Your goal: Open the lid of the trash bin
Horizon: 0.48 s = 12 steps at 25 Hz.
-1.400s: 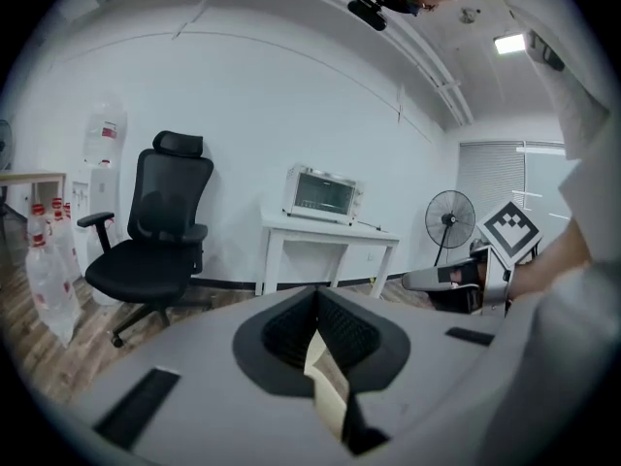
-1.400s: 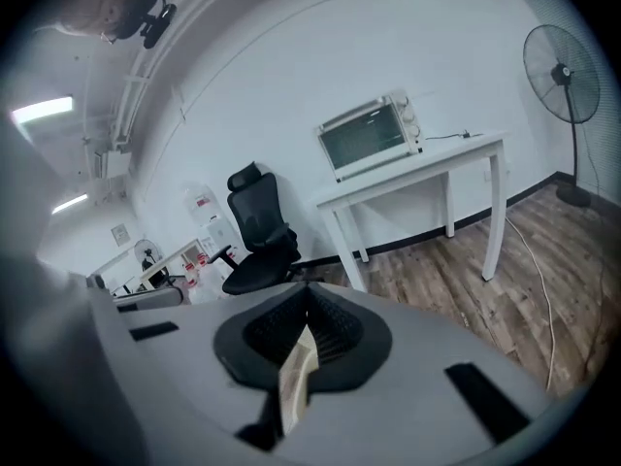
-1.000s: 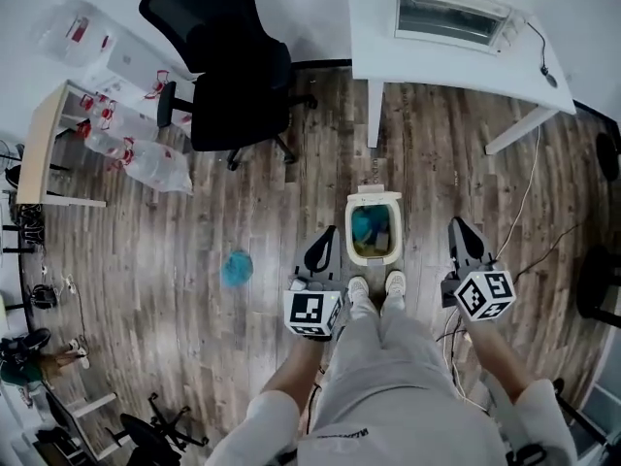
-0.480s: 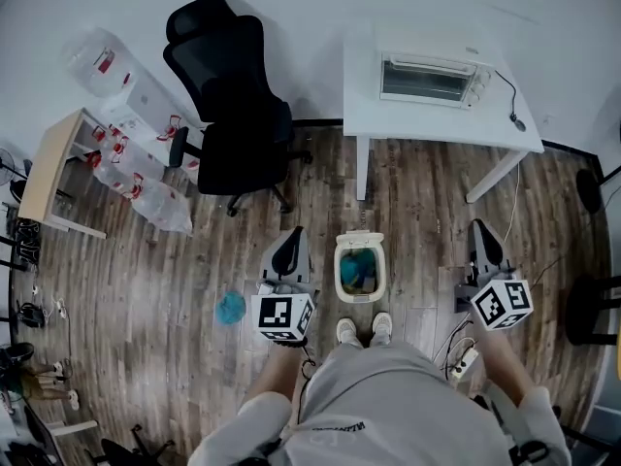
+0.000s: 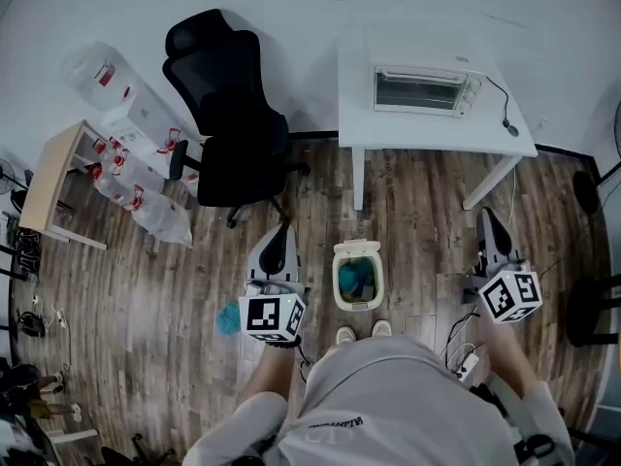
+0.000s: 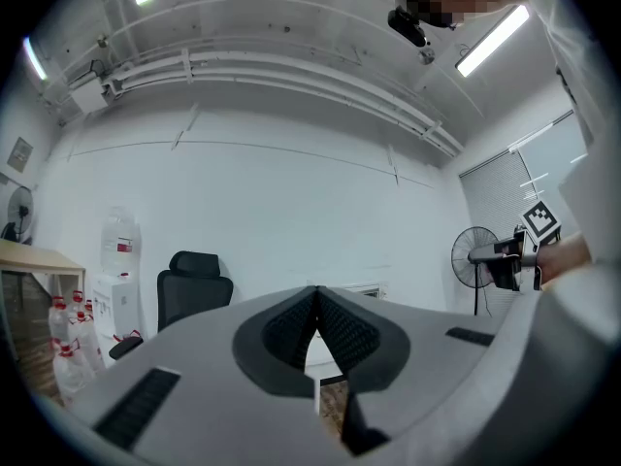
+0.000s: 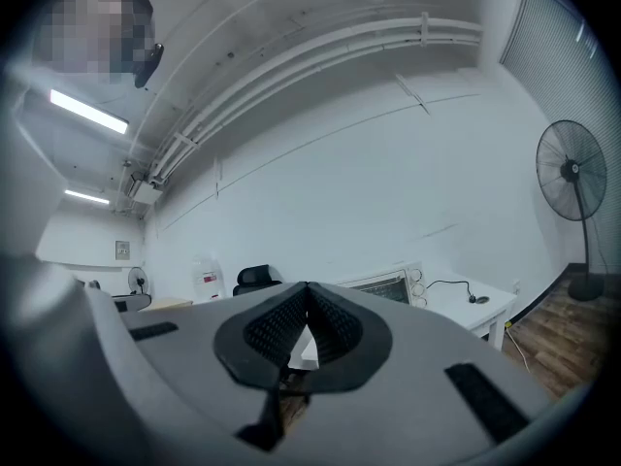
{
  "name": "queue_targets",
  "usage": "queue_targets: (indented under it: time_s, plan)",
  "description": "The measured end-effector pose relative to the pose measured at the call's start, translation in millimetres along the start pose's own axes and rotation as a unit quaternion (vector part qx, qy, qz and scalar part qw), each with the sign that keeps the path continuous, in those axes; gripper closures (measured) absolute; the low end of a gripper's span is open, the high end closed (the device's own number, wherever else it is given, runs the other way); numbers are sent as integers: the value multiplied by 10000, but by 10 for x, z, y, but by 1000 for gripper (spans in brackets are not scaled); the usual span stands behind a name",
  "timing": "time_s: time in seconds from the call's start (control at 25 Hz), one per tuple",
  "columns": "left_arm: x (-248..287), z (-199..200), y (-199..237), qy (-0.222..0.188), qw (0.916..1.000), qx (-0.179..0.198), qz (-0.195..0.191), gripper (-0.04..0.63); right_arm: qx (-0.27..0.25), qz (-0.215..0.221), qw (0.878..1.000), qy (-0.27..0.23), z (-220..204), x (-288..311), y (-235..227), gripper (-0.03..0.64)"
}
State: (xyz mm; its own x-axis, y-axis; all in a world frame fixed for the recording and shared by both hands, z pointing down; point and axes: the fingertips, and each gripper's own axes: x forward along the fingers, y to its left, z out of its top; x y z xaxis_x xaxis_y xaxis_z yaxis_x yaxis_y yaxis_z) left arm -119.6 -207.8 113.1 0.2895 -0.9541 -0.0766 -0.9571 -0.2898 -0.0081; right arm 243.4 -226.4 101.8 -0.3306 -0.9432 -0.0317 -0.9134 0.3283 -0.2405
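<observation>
The cream trash bin (image 5: 339, 284) stands on the wood floor just ahead of the person's shoes (image 5: 344, 335). Its top is uncovered, and blue-green waste (image 5: 356, 279) shows inside. The lid (image 5: 359, 248) appears tipped up at the bin's far edge. My left gripper (image 5: 281, 229) hangs left of the bin and my right gripper (image 5: 485, 214) well to its right, both high above the floor and apart from the bin. The left gripper view shows the left gripper (image 6: 316, 294) with its jaws together and nothing between them. The right gripper (image 7: 307, 287) is the same in its own view.
A black office chair (image 5: 233, 115) stands at the back left. A white table (image 5: 427, 129) with a toaster oven (image 5: 422, 88) is behind the bin. Water bottles (image 5: 146, 202) and a wooden side table (image 5: 53, 178) are at the left. A blue object (image 5: 229, 318) lies on the floor. A standing fan (image 7: 572, 178) is at the right.
The view has risen and pulled back, so the bin looks smaller and farther. Both grippers have lifted and spread away from the bin. The bin stays uncovered.
</observation>
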Motion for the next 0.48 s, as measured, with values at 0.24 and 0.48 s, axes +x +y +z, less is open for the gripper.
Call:
queue_targets:
  time_s: [0.24,0.48]
  plan:
    - [33,-30,-65,20,10000,-41,17,594,11,5,10000,30,-14,0,-96,600]
    - [-7,-29,-101,39,10000,-48,23,595,-104,-21,9999,75,-45,-45,-69,601]
